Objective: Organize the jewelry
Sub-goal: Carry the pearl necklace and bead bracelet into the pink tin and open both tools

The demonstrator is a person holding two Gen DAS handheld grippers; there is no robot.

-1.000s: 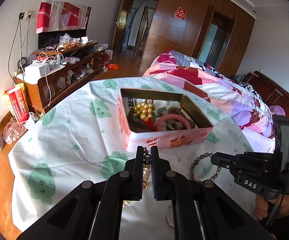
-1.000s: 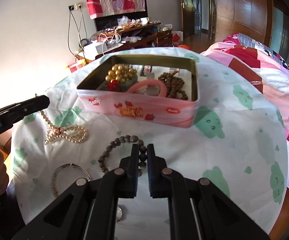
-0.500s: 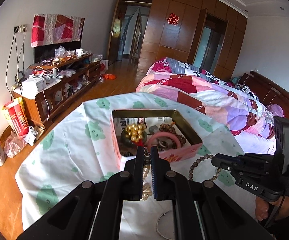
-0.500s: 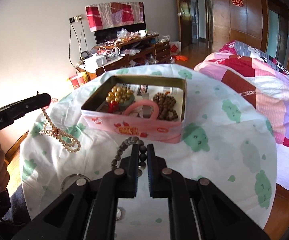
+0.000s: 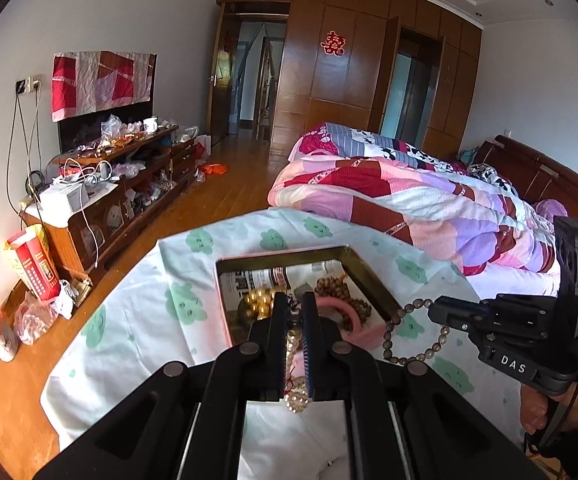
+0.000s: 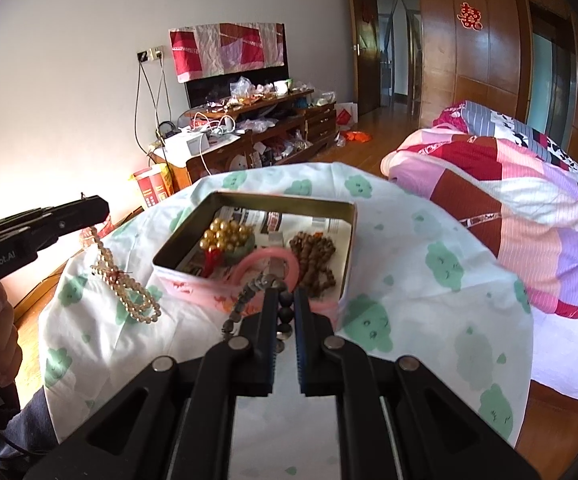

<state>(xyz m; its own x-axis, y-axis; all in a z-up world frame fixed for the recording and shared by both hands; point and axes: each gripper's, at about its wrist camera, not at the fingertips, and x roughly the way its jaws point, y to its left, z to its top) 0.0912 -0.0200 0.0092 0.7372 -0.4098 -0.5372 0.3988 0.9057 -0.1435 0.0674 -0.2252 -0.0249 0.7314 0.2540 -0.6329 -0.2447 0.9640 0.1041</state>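
Sunlight is falling across a bedroom where a white cloth with green clouds is covering the table at mid-frame. On it a pink tin is sitting open, holding gold beads, a pink bangle and brown beads. At lower centre the right gripper is pinching a dark bead bracelet that is hanging before the tin. At left the left gripper is clamping a pale pearl necklace, which is dangling above the cloth.
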